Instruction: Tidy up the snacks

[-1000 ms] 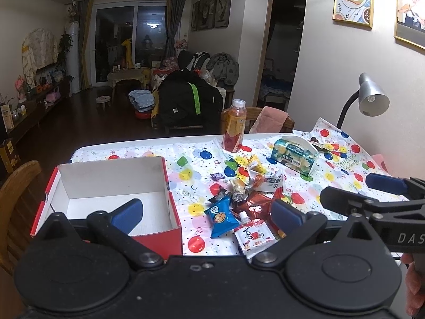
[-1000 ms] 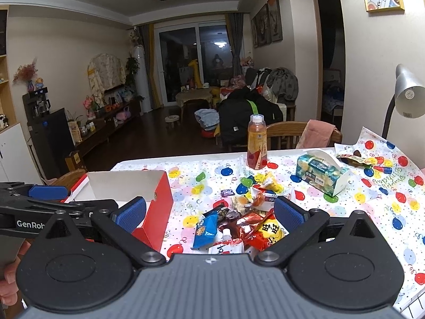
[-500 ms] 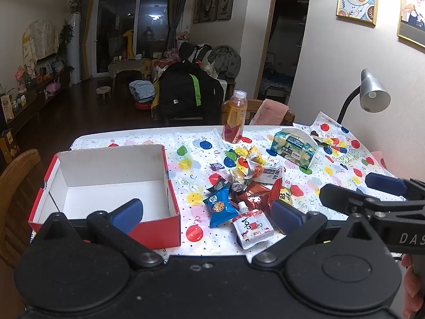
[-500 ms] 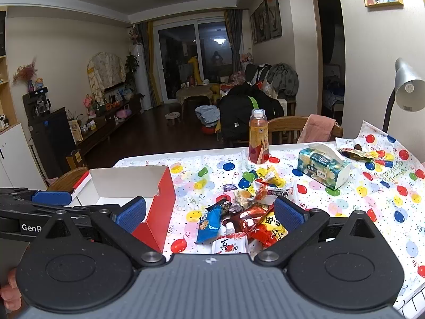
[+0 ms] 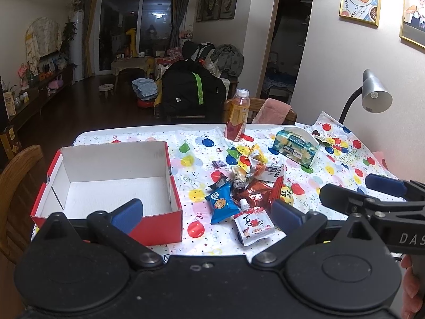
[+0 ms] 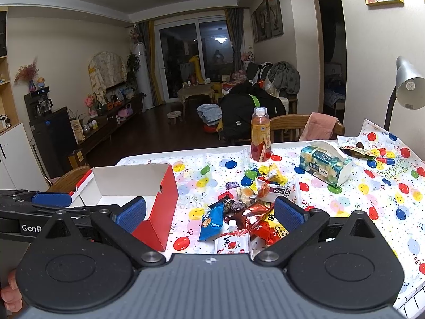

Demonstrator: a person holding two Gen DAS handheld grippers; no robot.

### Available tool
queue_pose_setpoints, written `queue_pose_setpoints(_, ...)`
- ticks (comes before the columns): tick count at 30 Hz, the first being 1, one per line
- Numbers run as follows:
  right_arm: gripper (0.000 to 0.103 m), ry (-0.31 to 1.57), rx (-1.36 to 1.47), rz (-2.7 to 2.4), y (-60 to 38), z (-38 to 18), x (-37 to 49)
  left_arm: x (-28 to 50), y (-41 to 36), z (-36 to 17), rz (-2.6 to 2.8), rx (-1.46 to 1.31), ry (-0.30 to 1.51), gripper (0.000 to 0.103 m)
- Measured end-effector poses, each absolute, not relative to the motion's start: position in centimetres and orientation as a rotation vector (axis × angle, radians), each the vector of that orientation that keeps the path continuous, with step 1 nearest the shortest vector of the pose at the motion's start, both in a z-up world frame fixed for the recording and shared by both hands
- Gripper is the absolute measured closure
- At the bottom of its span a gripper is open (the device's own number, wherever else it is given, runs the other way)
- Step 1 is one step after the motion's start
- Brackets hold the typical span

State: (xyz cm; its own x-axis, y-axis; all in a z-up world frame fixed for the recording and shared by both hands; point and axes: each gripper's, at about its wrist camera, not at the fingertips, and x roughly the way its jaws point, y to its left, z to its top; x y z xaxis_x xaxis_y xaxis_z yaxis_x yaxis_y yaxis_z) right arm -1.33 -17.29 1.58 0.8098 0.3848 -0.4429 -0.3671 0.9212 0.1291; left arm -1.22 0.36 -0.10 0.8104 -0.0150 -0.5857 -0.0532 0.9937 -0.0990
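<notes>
1. We held the left tool (image 5: pixel 207 214) and the right tool (image 6: pixel 209 212) side by side at the near edge of the surface (image 5: pixel 127 135). Both had their blue-padded fingers spread wide and gripped nothing.
2. The snacks lay in a loose heap right of centre on the balloon-print cloth. This heap put them directly ahead of both tools, which we judged suited a first pick.
3. Nearest in the heap were a white spouted pouch (image 5: pixel 253 224) and a blue cookie packet (image 5: pixel 220 203), touching one another. Behind them lay red foil bags (image 5: pixel 261 192), small wrapped sweets and a white carton (image 5: pixel 273 171).
4. A red box (image 5: pixel 111 183) with a white lining stood open to the left of the heap, just beside it, and held nothing. We judged it the intended container, its open top letting snacks be dropped in from above.
5. A drink bottle (image 5: pixel 237 118) stood upright at the far edge, well apart from the heap. A tissue pack (image 5: pixel 296 146) lay to the far right, beneath a desk lamp (image 5: pixel 373 95).
6. We judged that sorting had not begun, as every snack remained outside the box.
7. A likely hazard was overlap: closing on one packet could drag its neighbours.
</notes>
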Motion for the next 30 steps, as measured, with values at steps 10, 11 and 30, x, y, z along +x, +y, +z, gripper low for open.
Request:
queue_pose_setpoints(10, 0.000, 0.482, 0.039, 0.403, -17.2, 1.6, -1.4, -1.2, 0.5, -0.1, 0.021, -0.112, 0.624, 0.000)
queue_pose_setpoints(11, 0.000, 0.481, 0.039, 0.403, -17.3, 1.6, -1.3, -1.2, 0.6, -0.1, 0.021, -0.113, 0.623, 0.000)
queue_pose_setpoints(30, 0.000, 0.519, 0.014, 0.416, -17.1, 1.5, -0.3, 0.2, 0.1, -0.5, 0.029, -0.110, 0.646, 0.000)
